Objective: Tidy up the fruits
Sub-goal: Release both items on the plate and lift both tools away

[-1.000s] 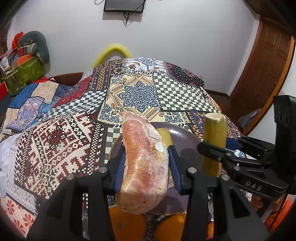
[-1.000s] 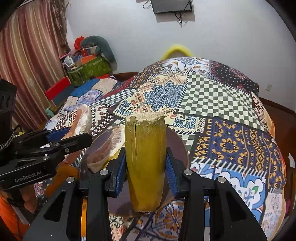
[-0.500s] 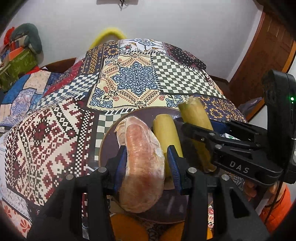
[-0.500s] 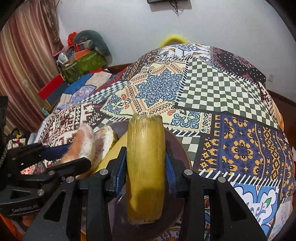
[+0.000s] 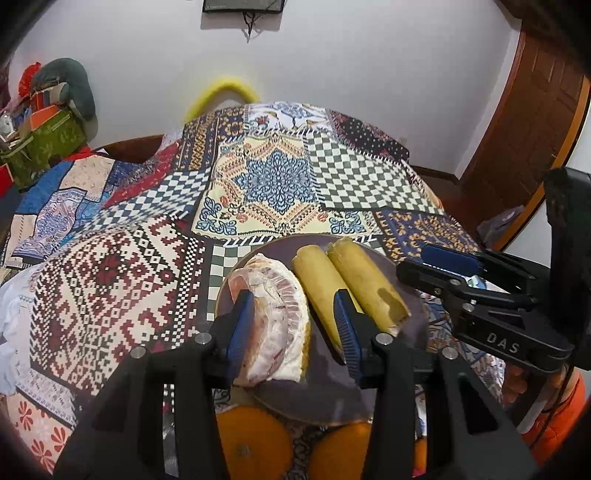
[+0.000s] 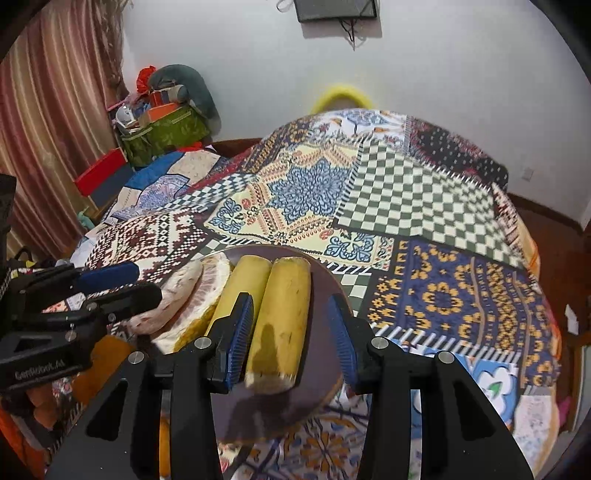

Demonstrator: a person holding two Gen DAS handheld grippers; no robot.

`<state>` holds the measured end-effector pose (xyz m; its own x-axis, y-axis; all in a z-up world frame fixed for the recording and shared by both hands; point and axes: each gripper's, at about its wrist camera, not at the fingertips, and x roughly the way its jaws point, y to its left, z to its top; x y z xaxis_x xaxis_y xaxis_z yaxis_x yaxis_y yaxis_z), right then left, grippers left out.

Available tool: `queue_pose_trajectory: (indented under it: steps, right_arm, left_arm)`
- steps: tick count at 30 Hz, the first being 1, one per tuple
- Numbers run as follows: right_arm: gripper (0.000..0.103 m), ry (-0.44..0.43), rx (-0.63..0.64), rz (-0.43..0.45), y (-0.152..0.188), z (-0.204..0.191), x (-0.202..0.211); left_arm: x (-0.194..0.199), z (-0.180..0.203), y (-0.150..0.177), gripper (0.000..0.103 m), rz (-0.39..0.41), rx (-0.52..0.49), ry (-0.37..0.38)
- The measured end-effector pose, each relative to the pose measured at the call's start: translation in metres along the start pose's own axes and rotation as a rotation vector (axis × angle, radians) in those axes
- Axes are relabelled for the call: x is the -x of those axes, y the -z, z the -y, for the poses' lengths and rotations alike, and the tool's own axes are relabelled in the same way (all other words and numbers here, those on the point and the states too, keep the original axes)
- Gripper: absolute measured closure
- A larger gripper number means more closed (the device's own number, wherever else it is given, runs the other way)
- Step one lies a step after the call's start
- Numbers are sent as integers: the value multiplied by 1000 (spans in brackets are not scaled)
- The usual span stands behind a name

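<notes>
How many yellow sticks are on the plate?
2. Both lie side by side on the purple plate: one yellow stick beside the pomelo pieces, the other toward the right tongs.

- A white wall (image 5: 369,55) fills the back of the room, evenly lit.
- A dark screen (image 6: 334,9) hangs high on it, with wires dangling below.
- A patchwork quilt (image 5: 280,184) covers the bed (checks, stars and woven patterns).
- A yellow arch (image 6: 341,94) rises behind the bed's far end.
- A wooden door (image 5: 524,129) stands at the right in the left view.
- A striped curtain (image 6: 55,110) hangs at the left in the right view.
- A green bag (image 6: 166,134) sits in the corner with clutter piled on top.
- A socket (image 6: 529,172) is low on the wall.
</notes>
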<state>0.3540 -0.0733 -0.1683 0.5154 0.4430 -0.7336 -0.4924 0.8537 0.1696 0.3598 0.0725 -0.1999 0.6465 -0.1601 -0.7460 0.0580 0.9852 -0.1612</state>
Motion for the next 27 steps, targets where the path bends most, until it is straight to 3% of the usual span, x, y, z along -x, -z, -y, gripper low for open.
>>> queue_pose_trajectory:
  steps: [13,17,21,27]
  right_arm:
    - [62,25,43,81,13,-28,65]
    - [61,21,60,88,22,-40,79]
    - [50,23,73,95,32,-52,88]
    - [43,26,85,78,48,-65,88]
  left_arm:
    - [78,7,14,59,94,0,-26]
    - [100,7,25,51,114,13,-32]
    - [112,3,37,50,116,27,-40]
    - [123,-9,57,50,90,57,-61]
